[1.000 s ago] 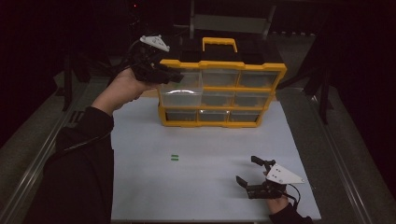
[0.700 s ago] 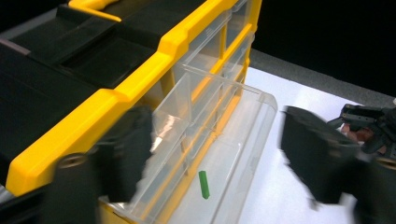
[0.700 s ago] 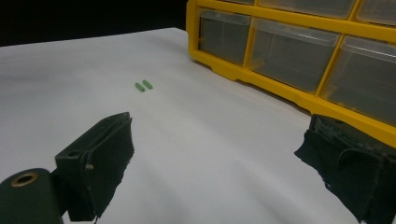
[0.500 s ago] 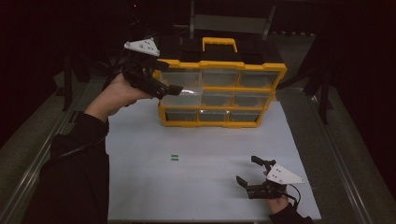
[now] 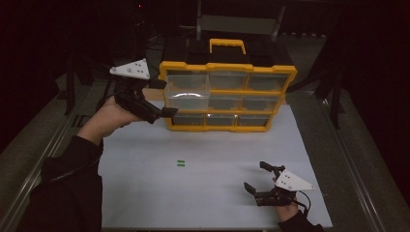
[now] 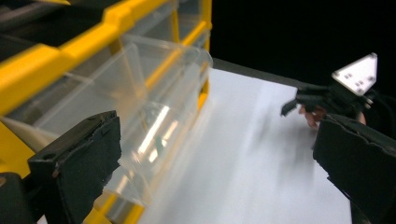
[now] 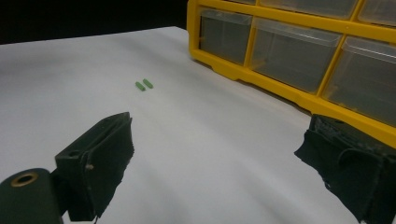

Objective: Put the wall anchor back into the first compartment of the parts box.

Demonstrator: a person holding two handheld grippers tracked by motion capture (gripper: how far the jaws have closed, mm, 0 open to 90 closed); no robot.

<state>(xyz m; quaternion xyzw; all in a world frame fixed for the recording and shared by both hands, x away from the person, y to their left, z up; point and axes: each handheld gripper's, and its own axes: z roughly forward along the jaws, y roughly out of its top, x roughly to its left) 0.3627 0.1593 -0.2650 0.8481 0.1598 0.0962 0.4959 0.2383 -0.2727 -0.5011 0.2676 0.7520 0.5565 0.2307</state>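
A yellow organizer stands upright at the far side of a white sheet on the counter, its front rows of clear drawers facing the person. A yellow handle sits on top. No brand, label or writing can be read on the organizer, the drawers or either gripper.

The left gripper is held at the organizer's left edge, level with the upper two rows. Its fingers stand apart, one near the top left corner and one lower, by the middle row. The top left drawer is pulled partway out of its slot and juts toward the person; in the left gripper view the drawer lies between the open fingers, close to the near one, though whether it touches cannot be told. The drawer looks empty, with a curved clear front lip catching the light.

The right gripper rests low on the sheet near the person's edge, well apart from the organizer, its fingers spread and holding nothing. In the right gripper view the fingers frame bare sheet.

Two small green pieces lie side by side on the sheet, about midway between organizer and front edge, left of the right gripper and well apart from it.
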